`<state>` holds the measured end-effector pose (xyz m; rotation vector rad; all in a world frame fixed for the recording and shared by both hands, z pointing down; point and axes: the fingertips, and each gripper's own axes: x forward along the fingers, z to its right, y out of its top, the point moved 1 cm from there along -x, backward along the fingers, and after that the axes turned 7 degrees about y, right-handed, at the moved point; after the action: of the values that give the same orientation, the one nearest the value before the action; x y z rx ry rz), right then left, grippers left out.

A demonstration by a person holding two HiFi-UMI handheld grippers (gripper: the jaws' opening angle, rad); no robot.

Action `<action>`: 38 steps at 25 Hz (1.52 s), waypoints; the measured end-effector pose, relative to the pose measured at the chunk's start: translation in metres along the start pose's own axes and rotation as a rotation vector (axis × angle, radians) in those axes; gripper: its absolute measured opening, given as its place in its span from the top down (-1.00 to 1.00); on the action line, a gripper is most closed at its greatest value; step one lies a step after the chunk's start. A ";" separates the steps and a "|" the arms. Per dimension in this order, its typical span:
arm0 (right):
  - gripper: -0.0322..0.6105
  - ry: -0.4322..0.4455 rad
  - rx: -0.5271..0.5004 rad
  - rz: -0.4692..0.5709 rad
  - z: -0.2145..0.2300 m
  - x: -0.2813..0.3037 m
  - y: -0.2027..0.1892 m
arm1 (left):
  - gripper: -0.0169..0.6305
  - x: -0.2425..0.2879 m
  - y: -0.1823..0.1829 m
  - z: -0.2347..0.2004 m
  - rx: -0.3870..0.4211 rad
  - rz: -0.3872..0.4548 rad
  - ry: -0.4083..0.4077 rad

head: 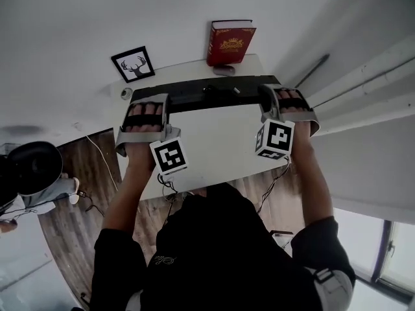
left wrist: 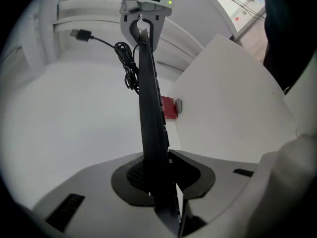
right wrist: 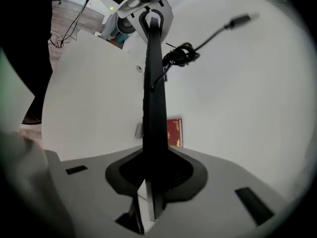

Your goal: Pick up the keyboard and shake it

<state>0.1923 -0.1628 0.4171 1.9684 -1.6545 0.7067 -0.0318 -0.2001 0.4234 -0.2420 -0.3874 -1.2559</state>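
Above the white table (head: 220, 141), the black keyboard (head: 214, 92) hangs crosswise between my two grippers, one at each end. I judge it clear of the surface: both gripper views show it edge-on against the wall, with the tabletop well below it.

Left gripper (head: 163, 105): jaws narrow, pads clamped on the keyboard's left end. Right gripper (head: 266, 99): the same, jaws narrow and pressed on the right end. Each gripper view shows the opposite gripper seated on the far end, so the hold is symmetrical.

Red book (head: 230, 42) stands at the table's far edge, apart from the keyboard. Framed deer picture (head: 133, 64) sits at the far left corner, also apart.

Keyboard cable (left wrist: 130, 66) dangles in a loose coil beneath the body, its USB plug (left wrist: 79, 34) free in the air and connected to nothing.

Assessment: pick-up done. The shake is outstanding; nothing here shows it begun. The loose cable may whip about.
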 end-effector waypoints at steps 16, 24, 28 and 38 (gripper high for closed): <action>0.61 -0.190 0.125 -0.313 0.027 -0.075 -0.129 | 0.65 -0.065 0.122 -0.079 0.180 0.297 0.205; 0.61 -0.236 0.280 -0.582 0.002 -0.145 -0.212 | 0.64 -0.109 0.205 -0.109 0.276 0.449 0.315; 0.61 -0.304 0.354 -0.717 -0.010 -0.183 -0.244 | 0.64 -0.138 0.234 -0.120 0.301 0.487 0.361; 0.61 -0.300 0.439 -0.857 -0.025 -0.230 -0.277 | 0.67 -0.164 0.272 -0.139 0.270 0.625 0.399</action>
<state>0.4309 0.0694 0.2780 2.8874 -0.6396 0.4582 0.2067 -0.0298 0.2379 0.1180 -0.1131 -0.6030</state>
